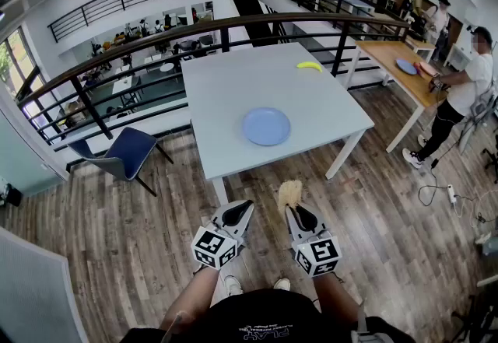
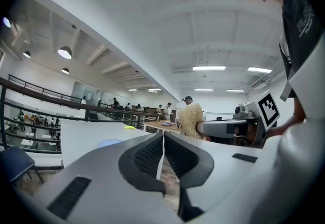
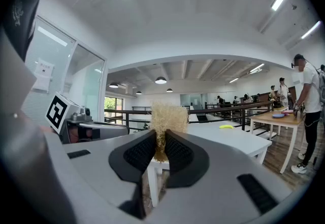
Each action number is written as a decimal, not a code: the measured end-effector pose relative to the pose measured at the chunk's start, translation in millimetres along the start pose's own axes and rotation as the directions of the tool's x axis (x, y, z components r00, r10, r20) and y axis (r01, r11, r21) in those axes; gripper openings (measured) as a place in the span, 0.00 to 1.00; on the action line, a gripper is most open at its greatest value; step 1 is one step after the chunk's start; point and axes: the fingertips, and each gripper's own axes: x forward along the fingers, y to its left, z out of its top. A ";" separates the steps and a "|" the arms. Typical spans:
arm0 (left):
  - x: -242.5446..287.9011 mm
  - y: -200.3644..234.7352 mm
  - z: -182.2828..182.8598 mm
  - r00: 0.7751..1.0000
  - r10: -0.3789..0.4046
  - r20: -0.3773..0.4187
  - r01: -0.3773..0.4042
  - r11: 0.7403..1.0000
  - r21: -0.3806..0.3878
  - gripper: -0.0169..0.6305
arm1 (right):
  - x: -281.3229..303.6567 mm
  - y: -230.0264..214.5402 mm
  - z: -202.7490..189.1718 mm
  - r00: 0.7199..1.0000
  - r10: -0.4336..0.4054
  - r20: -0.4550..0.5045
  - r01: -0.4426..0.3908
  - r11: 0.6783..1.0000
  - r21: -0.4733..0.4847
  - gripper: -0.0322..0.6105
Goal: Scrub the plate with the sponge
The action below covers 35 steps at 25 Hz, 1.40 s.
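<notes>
Plate (image 1: 266, 126) sits near the table's (image 1: 226, 85) front edge, open tabletop around it; right gripper (image 1: 295, 210) pinches the fibrous sponge (image 1: 290, 192), left gripper (image 1: 240, 209) closed, empty.

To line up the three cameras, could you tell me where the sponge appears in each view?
Head view: sponge low centre, at the right gripper tips.
Left gripper view: right of centre, beyond the jaws.
Right gripper view: centre, clamped between the jaws.
Shared landmark: yellow object on the white table.
</notes>
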 end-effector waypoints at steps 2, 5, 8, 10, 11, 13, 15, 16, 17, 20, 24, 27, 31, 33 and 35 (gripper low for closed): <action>0.7 5.0 -0.1 1.000 0.002 -0.002 -0.002 1.000 0.003 0.06 | 4.8 1.0 0.1 1.000 0.001 0.001 -0.001 1.000 -0.004 0.15; -0.6 11.6 -1.4 1.000 0.006 -0.006 -0.006 1.000 -0.002 0.06 | 10.3 3.2 -2.2 1.000 0.001 0.000 -0.001 1.000 -0.004 0.15; -4.2 16.0 -0.9 1.000 0.007 -0.006 -0.007 1.000 -0.008 0.06 | 14.8 7.6 -1.6 1.000 -0.004 0.006 0.004 1.000 -0.013 0.15; -7.1 19.4 -0.8 1.000 0.005 -0.008 -0.005 1.000 -0.007 0.06 | 18.9 12.5 1.2 1.000 -0.006 0.014 0.006 1.000 -0.025 0.15; -8.5 21.3 -1.0 1.000 0.004 -0.008 -0.004 1.000 -0.007 0.06 | 21.3 15.0 2.3 1.000 -0.006 0.017 0.006 1.000 -0.028 0.15; -11.3 25.9 -1.9 1.000 0.003 -0.009 -0.003 1.000 -0.007 0.06 | 26.5 19.6 3.1 1.000 -0.002 0.023 0.003 1.000 -0.029 0.15; -14.8 31.5 -4.3 1.000 0.006 -0.013 -0.006 1.000 -0.009 0.06 | 31.1 24.8 2.8 0.999 0.011 0.031 -0.010 1.000 -0.018 0.15; -16.9 34.6 -5.5 1.000 0.007 -0.014 -0.007 1.000 -0.010 0.06 | 33.2 27.8 2.7 0.999 0.019 0.036 -0.019 1.000 -0.011 0.15; -19.4 37.9 -6.2 1.000 0.009 -0.016 -0.009 1.000 -0.011 0.06 | 35.4 31.0 2.5 0.999 0.025 0.037 -0.025 1.000 -0.006 0.15; -28.3 48.5 -5.5 1.000 0.010 -0.014 -0.010 1.000 -0.019 0.06 | 42.2 42.5 1.5 0.999 0.034 0.031 -0.034 0.999 0.000 0.15; -39.2 62.1 -1.7 1.000 -0.003 0.015 0.004 0.998 -0.055 0.06 | 48.3 56.4 2.3 0.998 0.044 0.044 -0.045 0.999 0.017 0.15; -46.5 69.7 1.4 1.000 -0.007 0.021 0.008 0.999 -0.046 0.06 | 51.9 65.3 5.2 0.997 0.046 0.055 -0.047 0.999 0.022 0.15; -56.2 78.6 0.6 1.000 -0.013 0.016 0.014 0.999 -0.046 0.06 | 57.6 75.1 5.0 0.998 0.036 0.056 -0.038 0.999 0.031 0.15; -57.9 80.9 -4.4 1.000 -0.015 0.009 0.015 0.999 -0.047 0.06 | 59.0 77.0 0.5 0.998 0.028 0.051 -0.029 0.999 0.027 0.15; -58.9 82.4 -8.3 1.000 -0.017 0.005 0.018 0.999 -0.049 0.06 | 60.1 78.7 -3.0 0.999 0.023 0.045 -0.024 0.999 0.020 0.15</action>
